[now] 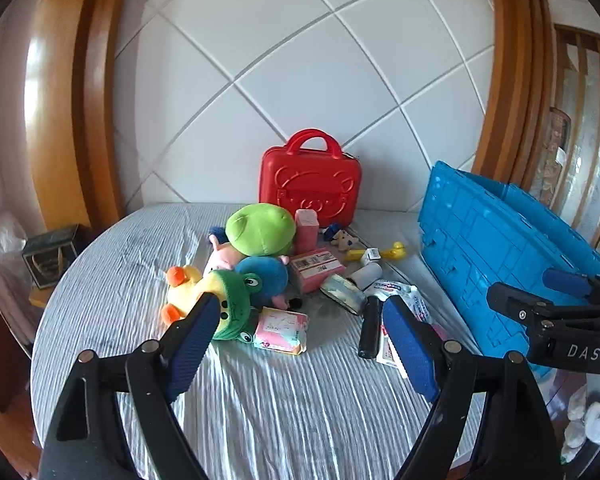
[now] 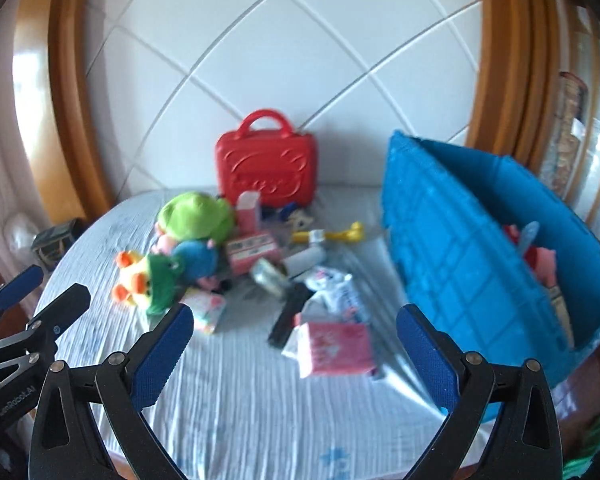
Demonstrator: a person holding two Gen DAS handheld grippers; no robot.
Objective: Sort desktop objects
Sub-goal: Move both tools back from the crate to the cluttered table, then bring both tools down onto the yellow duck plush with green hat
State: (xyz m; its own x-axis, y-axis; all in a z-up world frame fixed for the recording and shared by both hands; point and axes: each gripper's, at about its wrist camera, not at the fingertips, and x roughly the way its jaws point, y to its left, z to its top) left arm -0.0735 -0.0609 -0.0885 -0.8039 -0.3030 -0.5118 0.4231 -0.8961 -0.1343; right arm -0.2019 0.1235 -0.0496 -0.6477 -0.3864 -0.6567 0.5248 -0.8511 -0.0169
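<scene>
So the setup is a round table under a wrinkled pale blue striped cloth (image 1: pixel 260 400), pushed against a white wall with diagonal grooves (image 1: pixel 300 60).

Nearest the cameras, both tools hover over bare cloth with nothing in them: the left gripper (image 1: pixel 302 340) has its blue-padded fingers spread wide, and the right gripper (image 2: pixel 294 354) is spread wide too.

Just past them, around 12 o'clock, sits the clutter pile. A pink square packet (image 2: pixel 336 346) lies flat at the front. Beside it a black cylindrical tube (image 1: pixel 370 328) lies with its long axis running near to far, slightly tilted. At 11 o'clock there's a yellow plush duck in a green frog hood (image 1: pixel 204 296), lying on its side, orange beak pointing left. Behind it a blue round plush (image 1: pixel 262 276) and a big lime-green plush (image 1: pixel 260 230) are piled together, touching. A pink labelled box (image 1: pixel 318 266) sits just right of them.

At 2 o'clock a blue plastic folding crate (image 2: pixel 452 248) stands open-topped, with a few pink and red things inside, blurry.

Farthest back, a red plastic toy suitcase with a handle (image 1: pixel 310 184) stands upright against the wall.
</scene>
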